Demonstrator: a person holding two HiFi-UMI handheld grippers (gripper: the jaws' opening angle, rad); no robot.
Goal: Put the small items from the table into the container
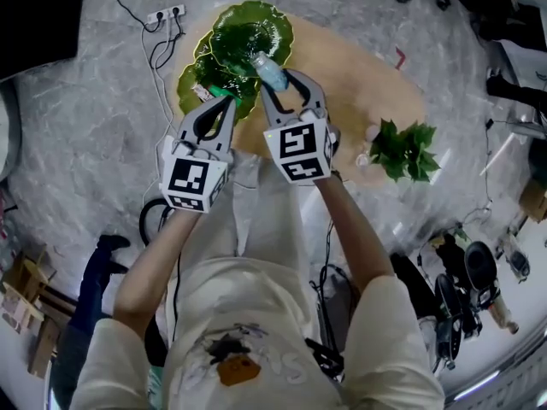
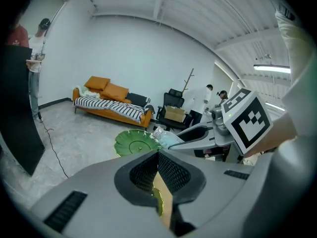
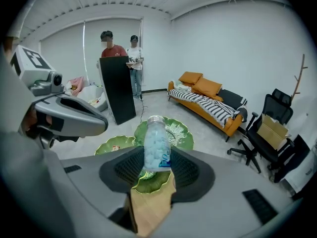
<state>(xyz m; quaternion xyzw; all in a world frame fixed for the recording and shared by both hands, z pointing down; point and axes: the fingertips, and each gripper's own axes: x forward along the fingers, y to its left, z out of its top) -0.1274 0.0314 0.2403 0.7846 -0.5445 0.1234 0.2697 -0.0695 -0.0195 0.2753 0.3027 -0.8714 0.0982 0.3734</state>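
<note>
Clamping a clear bottle of pale blue tablets, the right gripper has its jaws partly apart, with the pads pressing on the bottle's lower sides. The bottle stands upright, cap away from the camera. It hangs above the green leaf-shaped dish, over the place where the large leaf meets the smaller ones.

The left gripper is just beside it, jaws pressed together with nothing between them. Its tips are over the rim of a lower leaf, and only a narrow gap separates the two grippers.

The dish fills the left end of the oval wooden table, and its lobes reach past the table's edge there. To the right lies a broad stretch of bare wood up to a small leafy plant near the right edge.

Beyond the dish the grey floor is open, apart from a power strip and its cables. Farther off, a black panel, an orange sofa and an office chair stand well apart.
</note>
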